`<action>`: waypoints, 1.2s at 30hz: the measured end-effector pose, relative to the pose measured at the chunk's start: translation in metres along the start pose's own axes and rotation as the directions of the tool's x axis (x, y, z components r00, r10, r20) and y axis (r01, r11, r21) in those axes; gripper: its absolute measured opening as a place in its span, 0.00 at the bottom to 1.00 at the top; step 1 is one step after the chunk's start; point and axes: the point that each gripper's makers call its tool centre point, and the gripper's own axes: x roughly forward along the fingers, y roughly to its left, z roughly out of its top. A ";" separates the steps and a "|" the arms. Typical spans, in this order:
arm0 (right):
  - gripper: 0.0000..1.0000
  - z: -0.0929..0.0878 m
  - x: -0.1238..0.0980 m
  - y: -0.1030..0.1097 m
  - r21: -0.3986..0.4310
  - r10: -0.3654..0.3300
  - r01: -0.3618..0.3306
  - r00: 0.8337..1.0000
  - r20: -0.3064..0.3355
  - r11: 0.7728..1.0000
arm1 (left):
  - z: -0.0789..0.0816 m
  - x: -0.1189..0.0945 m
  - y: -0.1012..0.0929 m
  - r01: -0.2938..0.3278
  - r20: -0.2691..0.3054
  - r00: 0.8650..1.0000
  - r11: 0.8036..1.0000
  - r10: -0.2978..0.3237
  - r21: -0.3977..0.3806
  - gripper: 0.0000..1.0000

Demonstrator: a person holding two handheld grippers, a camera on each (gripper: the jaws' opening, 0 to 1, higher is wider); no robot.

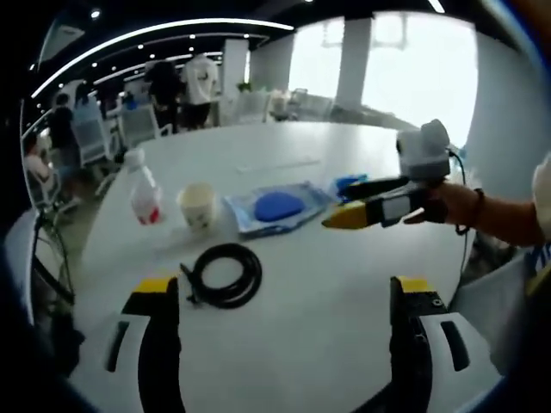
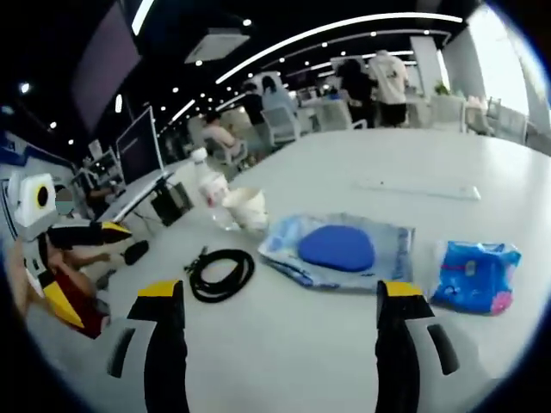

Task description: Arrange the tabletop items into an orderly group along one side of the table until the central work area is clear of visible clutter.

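Open office behind; large white round table point(image 1: 344, 284) bearing scattered items. A clear plastic packet holding a blue pad point(image 2: 337, 248) is seen at centre: soft, light, best pinched at an edge. A blue wipes pack point(image 2: 475, 275) lies just beside it. The black coiled cable point(image 1: 225, 274), floppy, is judged liftable by one loop. A white paper cup point(image 1: 198, 206), crushable, and a clear plastic bottle point(image 1: 144, 191) stand near. Left gripper point(image 1: 288, 297) and right gripper point(image 2: 280, 301) are held wide open, empty.

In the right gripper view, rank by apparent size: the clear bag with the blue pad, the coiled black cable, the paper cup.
1. Clear bag with blue pad, clearly largest.
2. Coiled black cable.
3. Paper cup; it sits farther back, so its true size against the cable is unsure.
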 end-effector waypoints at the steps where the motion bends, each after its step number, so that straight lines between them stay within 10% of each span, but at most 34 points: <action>1: 0.90 -0.001 0.003 0.006 0.000 0.011 -0.011 1.000 -0.003 1.000 | -0.001 -0.001 0.000 0.000 -0.003 1.000 1.000 0.000 0.005 0.99; 36: 0.87 -0.006 0.102 0.115 -0.003 0.155 -0.156 0.986 -0.064 0.988 | -0.022 -0.019 0.004 0.000 -0.021 1.000 1.000 0.000 0.010 0.99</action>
